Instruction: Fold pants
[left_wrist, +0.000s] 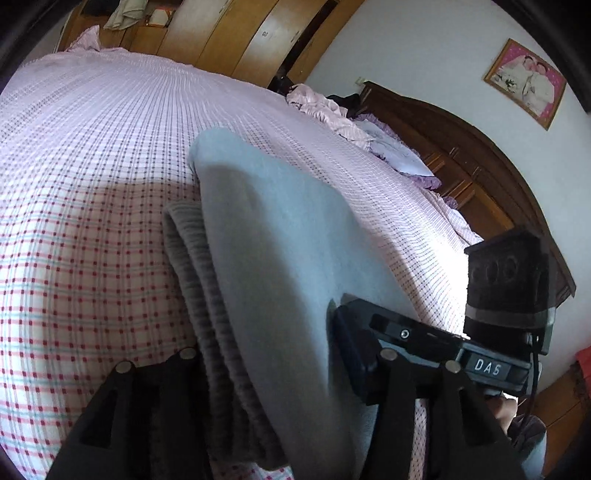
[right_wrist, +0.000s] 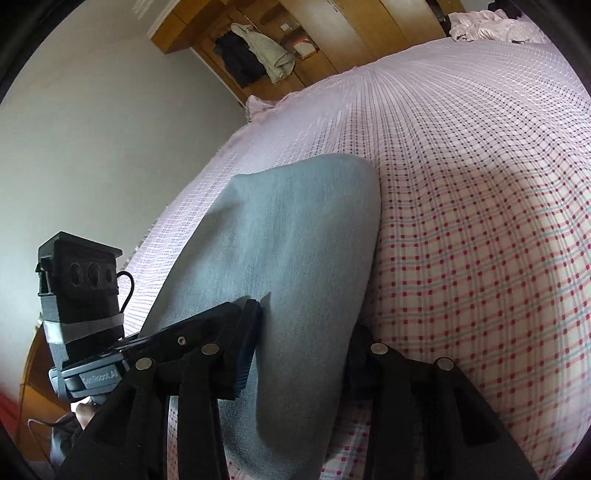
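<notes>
Nearest, the left gripper (left_wrist: 266, 373) straddles the folded edge of the grey-blue pants (left_wrist: 280, 258). Its jaws stand apart around the cloth, and I cannot tell whether the pads press on it. The right gripper (right_wrist: 303, 354) has its jaws clenched on the same bundle from the other side. The pants lie on the checked bed (right_wrist: 480, 221), folded over, with a ribbed darker layer (left_wrist: 207, 295) showing at the left edge. To finish this fold well, lower both ends together, set the top layer square over the ribbed edge, then let go without dragging. Farther off stand a wardrobe (left_wrist: 236, 40) and a headboard (left_wrist: 461, 147).
</notes>
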